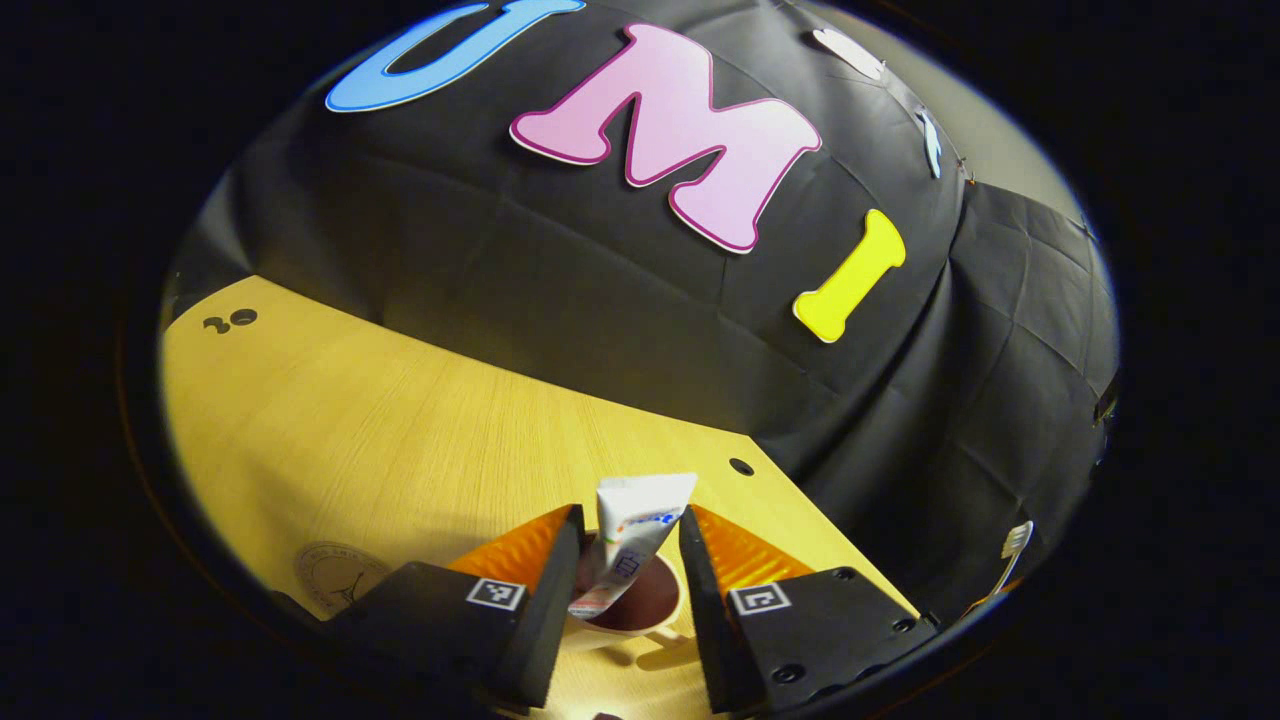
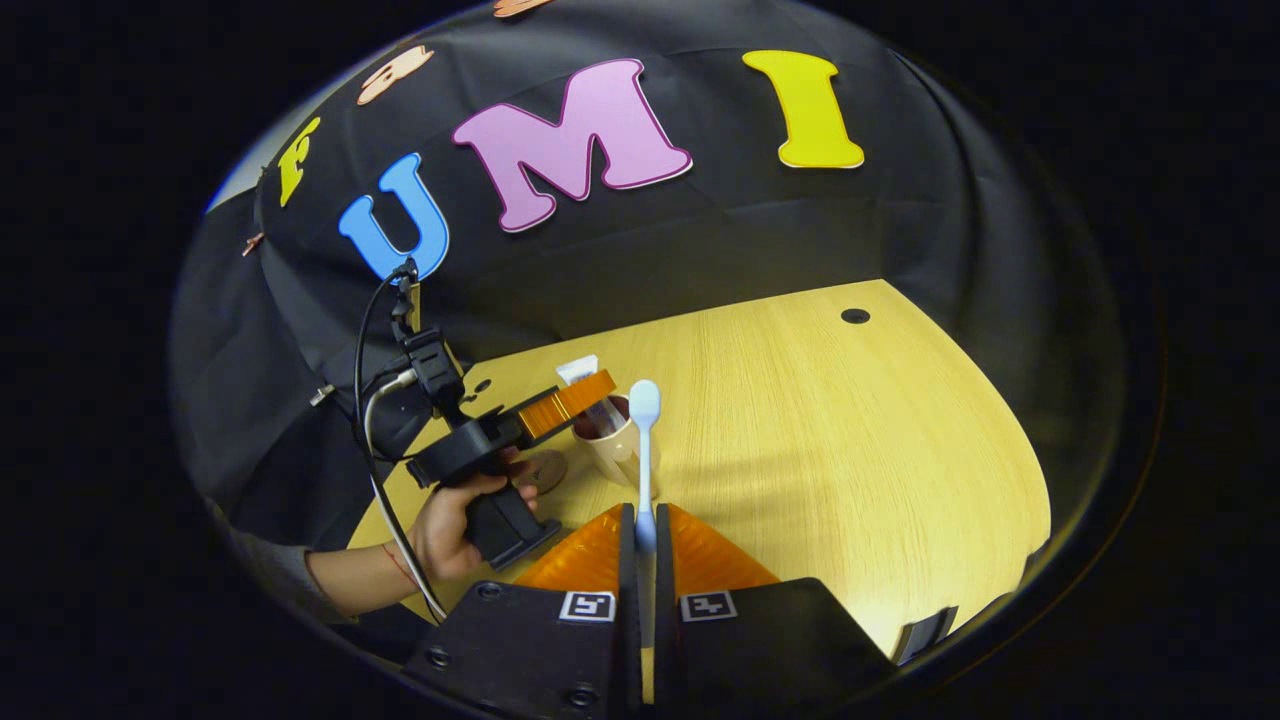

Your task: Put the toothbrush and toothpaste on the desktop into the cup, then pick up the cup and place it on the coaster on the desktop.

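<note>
Left gripper view: the left gripper hangs over the yellow wooden desktop, jaws spread wide; the toothpaste stands tilted between the fingers with a gap on each side, its lower end inside the cup, its flat crimped end up; the cup sits on the desktop directly below the fingers, dark inside, handle toward the lower right; the coaster, a round printed disc, lies flat on the desktop to the lower left, apart from the cup; at the far right edge the toothbrush head shows small against the black cloth.

Right gripper view: the right gripper has its jaws narrowed onto the toothbrush, both fingers pressing the handle, brush head pointing up and away; beyond it the cup stands on the desktop, the toothpaste sticking out of its top; the left gripper reaches in from the left over the cup rim, held by a hand with a cable trailing behind; the coaster lies just left of the cup, partly hidden by that gripper.
</note>
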### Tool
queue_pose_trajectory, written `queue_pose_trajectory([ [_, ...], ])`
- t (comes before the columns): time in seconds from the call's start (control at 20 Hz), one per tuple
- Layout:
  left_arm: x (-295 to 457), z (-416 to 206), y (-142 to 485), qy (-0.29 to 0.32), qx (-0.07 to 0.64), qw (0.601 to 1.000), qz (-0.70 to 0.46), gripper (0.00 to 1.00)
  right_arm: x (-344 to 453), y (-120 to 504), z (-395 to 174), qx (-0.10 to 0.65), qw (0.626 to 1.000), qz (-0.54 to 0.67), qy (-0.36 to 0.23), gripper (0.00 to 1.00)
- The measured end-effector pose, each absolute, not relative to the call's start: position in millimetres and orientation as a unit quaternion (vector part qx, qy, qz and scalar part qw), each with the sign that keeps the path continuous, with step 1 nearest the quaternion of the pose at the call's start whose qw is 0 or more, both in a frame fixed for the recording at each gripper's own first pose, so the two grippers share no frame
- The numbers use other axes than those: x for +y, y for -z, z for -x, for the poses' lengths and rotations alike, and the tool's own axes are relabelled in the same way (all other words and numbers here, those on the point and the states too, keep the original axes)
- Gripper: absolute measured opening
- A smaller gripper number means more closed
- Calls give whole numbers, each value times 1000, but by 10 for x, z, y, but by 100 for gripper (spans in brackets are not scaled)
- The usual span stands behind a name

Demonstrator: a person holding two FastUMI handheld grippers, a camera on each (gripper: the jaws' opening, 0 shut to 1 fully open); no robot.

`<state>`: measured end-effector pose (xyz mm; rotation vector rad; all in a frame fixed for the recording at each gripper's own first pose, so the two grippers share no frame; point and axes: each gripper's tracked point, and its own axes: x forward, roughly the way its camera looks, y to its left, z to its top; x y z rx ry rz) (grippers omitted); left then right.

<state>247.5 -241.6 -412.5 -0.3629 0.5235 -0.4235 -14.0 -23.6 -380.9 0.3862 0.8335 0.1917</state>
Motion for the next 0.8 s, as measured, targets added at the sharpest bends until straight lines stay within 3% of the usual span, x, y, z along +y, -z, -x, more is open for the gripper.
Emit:
queue_pose_trajectory([
  [0.05,-2415,-2455,4095,210,256,927,175,74,-224,3779,83,396,892,-197,-91,9],
  [0.1,-2432,-2425,4065,215,256,926,173,69,-220,3758,28,390,893,-208,-88,9],
  [0.6,-2014,-1936,3262,215,202,948,118,77,56,3445,-849,299,901,-302,-89,9],
  [0.8,-1729,-1412,3113,209,237,934,163,77,226,3568,-1249,274,904,-317,-82,9],
])
